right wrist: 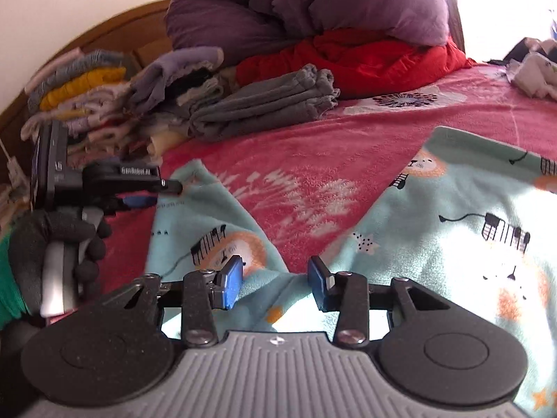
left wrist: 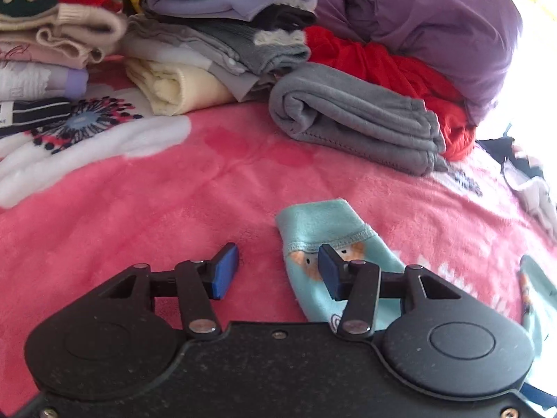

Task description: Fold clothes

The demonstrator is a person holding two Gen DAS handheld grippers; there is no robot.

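A bed carried everything, covered by a pink fleece blanket [left wrist: 174, 202] printed with large white flowers. Behind it stood a brown wooden headboard [right wrist: 104, 28] and a pale wall. Stacks of folded clothes [left wrist: 62, 35] lined the far side of the bed, with a folded grey garment [left wrist: 351, 118] in front of them, a crumpled red cloth [left wrist: 390, 62] beside it and a bulky purple duvet [left wrist: 435, 17] heaped behind.

The mint-green pyjama trousers [right wrist: 452, 209], printed with orange lions, lay spread flat on the blanket with both legs fanned apart. One leg's hem [left wrist: 323, 219] reached up beside the left tongs [left wrist: 278, 271], whose blue pads stood partly apart with nothing between them; one pad overlapped the hem in the view, and contact could not be told. The right tongs [right wrist: 275, 282] were likewise partly open over the crotch of the trousers, gripping nothing.

A gloved hand [right wrist: 59, 244] with a green sleeve held the left tool, whose black body bore white lettering that appeared to read "GenRobot.AI" [right wrist: 135, 170].
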